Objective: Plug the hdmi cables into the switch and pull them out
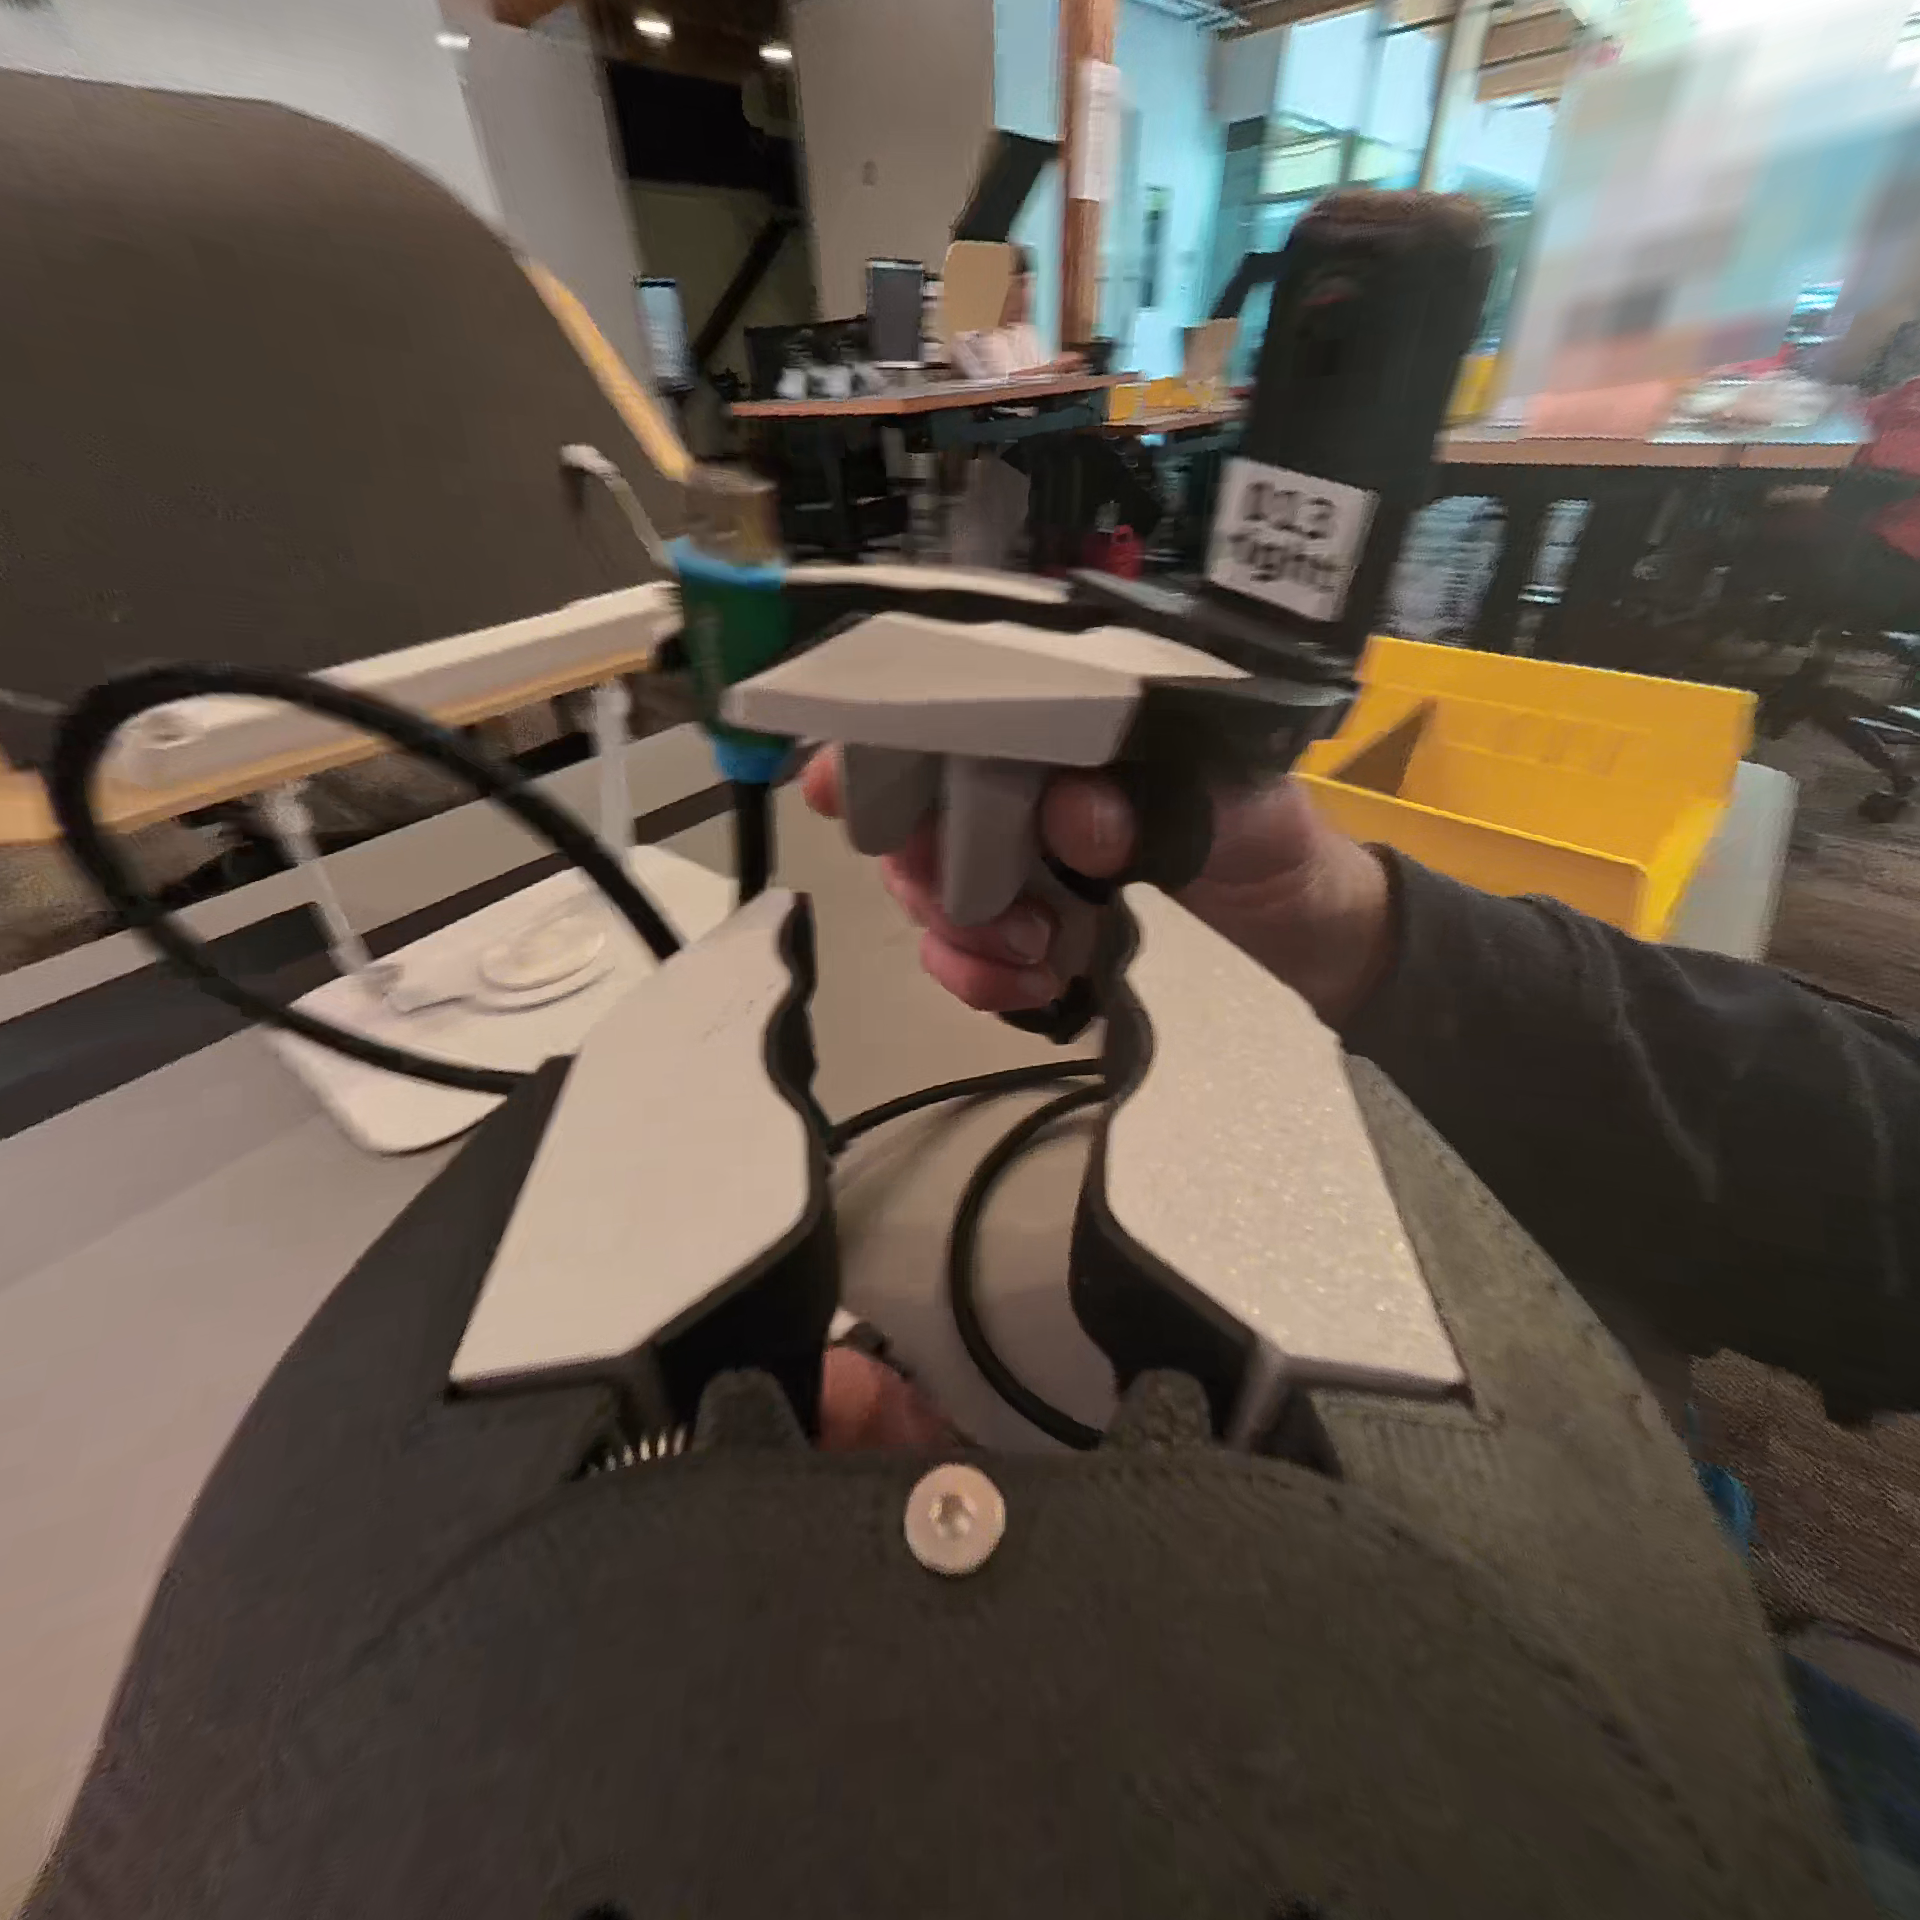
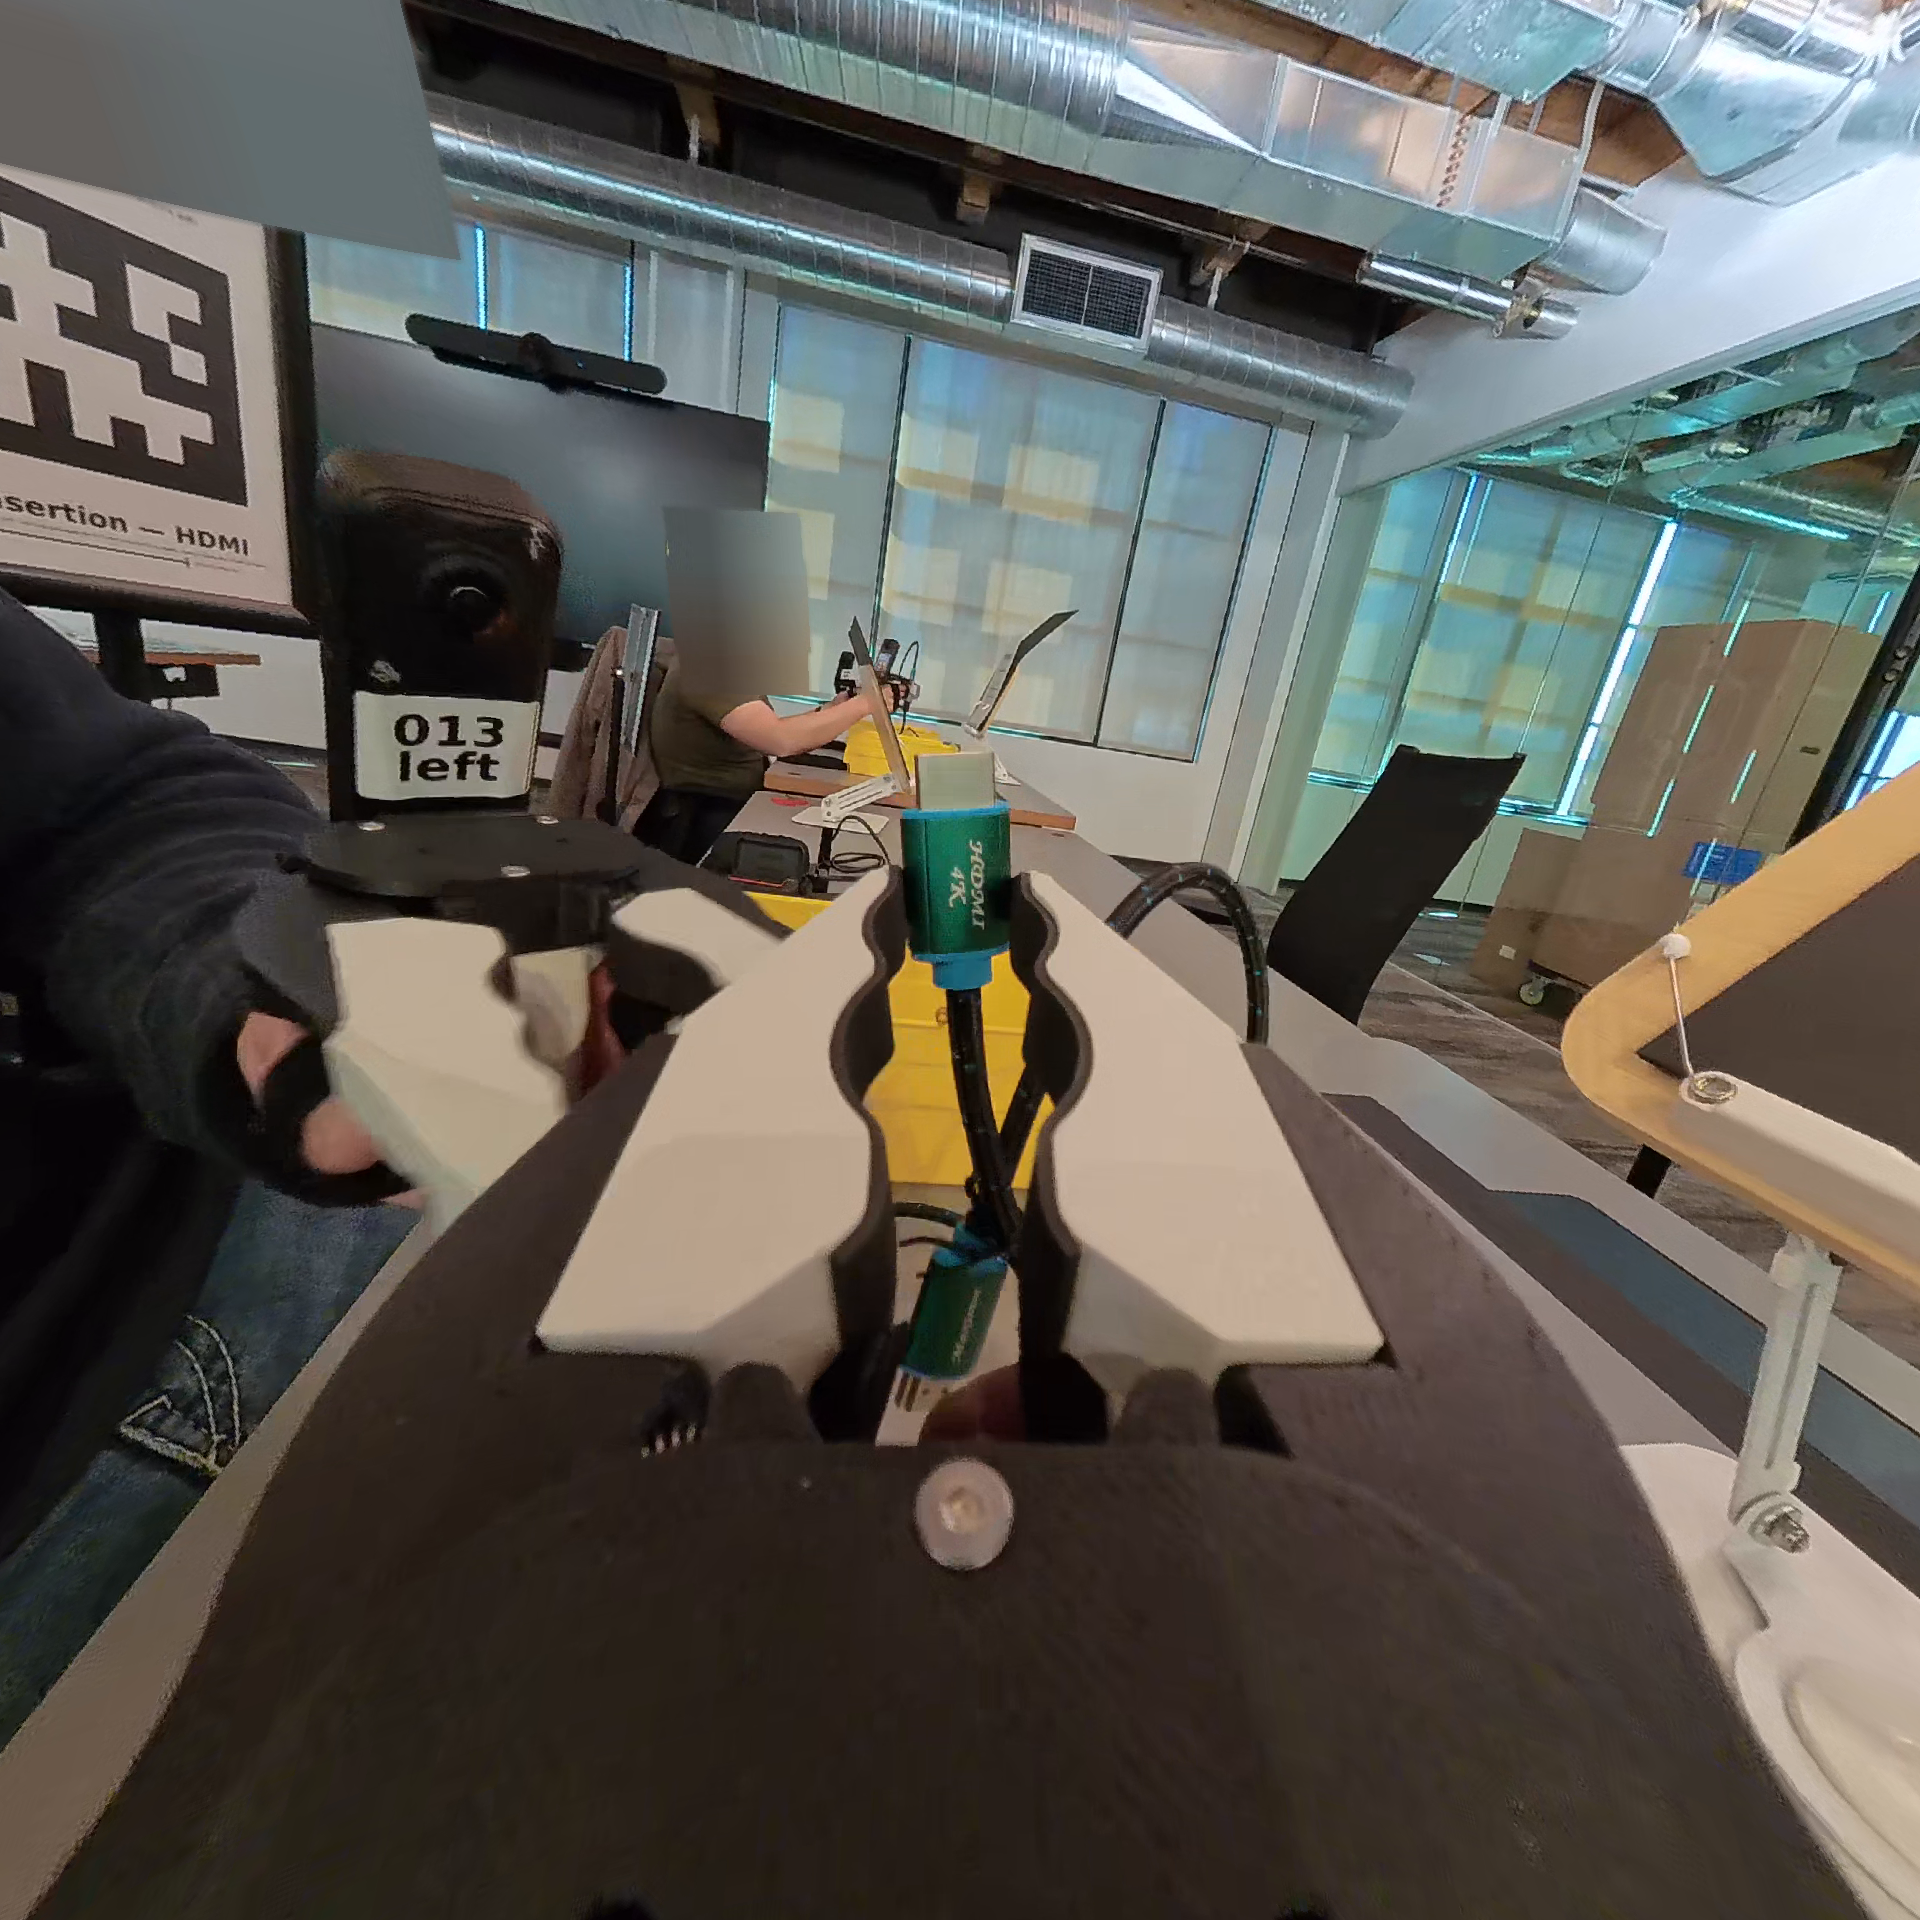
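Right wrist view: the right gripper (image 2: 956, 914) is clamped on a green plug (image 2: 954, 883), whose long axis runs forward along the fingers, metal tip out past them. The left gripper (image 1: 951, 997) gapes empty. No switch visible, so direction is unknown.

Between the fingertips of the left gripper (image 1: 956, 987) the gap stands wide and unfilled, though the right gripper (image 1: 769, 665) crosses just ahead of it, clamped on a green HDMI plug (image 1: 732, 644), with the black cable (image 1: 343, 862) looping down to the left. The right gripper (image 2: 961, 914) has no room between its tips, the plug (image 2: 954, 894) filling them. To its right a tilted wood-edged board (image 2: 1714, 935) on a white stand (image 2: 1787, 1382) blocks that side; the left gripper (image 2: 561, 977) sits close on its left.
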Tool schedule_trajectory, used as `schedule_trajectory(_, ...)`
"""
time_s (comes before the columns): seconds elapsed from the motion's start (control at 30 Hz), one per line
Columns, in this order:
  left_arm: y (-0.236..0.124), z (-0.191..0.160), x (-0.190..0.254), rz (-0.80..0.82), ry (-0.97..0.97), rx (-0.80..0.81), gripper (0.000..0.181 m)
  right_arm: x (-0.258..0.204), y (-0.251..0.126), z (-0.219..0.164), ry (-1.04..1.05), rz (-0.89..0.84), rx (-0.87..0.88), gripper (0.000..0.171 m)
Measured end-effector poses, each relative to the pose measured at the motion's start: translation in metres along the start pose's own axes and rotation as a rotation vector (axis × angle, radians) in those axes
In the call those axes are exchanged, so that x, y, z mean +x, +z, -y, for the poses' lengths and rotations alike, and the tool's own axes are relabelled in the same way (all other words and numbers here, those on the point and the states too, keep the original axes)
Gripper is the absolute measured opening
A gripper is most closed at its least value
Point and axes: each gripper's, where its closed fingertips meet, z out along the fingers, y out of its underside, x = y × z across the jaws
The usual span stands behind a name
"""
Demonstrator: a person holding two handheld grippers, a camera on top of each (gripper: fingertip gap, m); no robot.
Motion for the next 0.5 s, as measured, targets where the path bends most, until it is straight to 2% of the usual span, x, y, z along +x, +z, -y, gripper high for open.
schedule_trajectory(0.03, 0.001, -0.002, 0.014, -0.087, -0.007, -0.015, 0.041, 0.000, 0.001, -0.001, 0.002, 0.001, -0.004, 0.017)
schedule_trajectory(0.07, 0.003, -0.006, 0.023, -0.140, -0.021, -0.044, 0.044, -0.001, 0.001, -0.002, 0.004, 0.005, -0.008, 0.017)
schedule_trajectory(0.17, 0.006, -0.010, 0.022, -0.106, -0.035, -0.022, 0.048, -0.003, 0.002, -0.004, 0.008, 0.019, -0.011, 0.017)
schedule_trajectory(0.27, 0.012, -0.012, 0.016, -0.107, -0.088, -0.024, 0.062, -0.008, 0.002, -0.003, 0.004, 0.046, -0.011, 0.017)
schedule_trajectory(0.5, 0.017, -0.011, 0.007, -0.077, -0.166, 0.045, 0.067, -0.005, -0.001, 0.001, -0.009, 0.034, -0.001, 0.018)
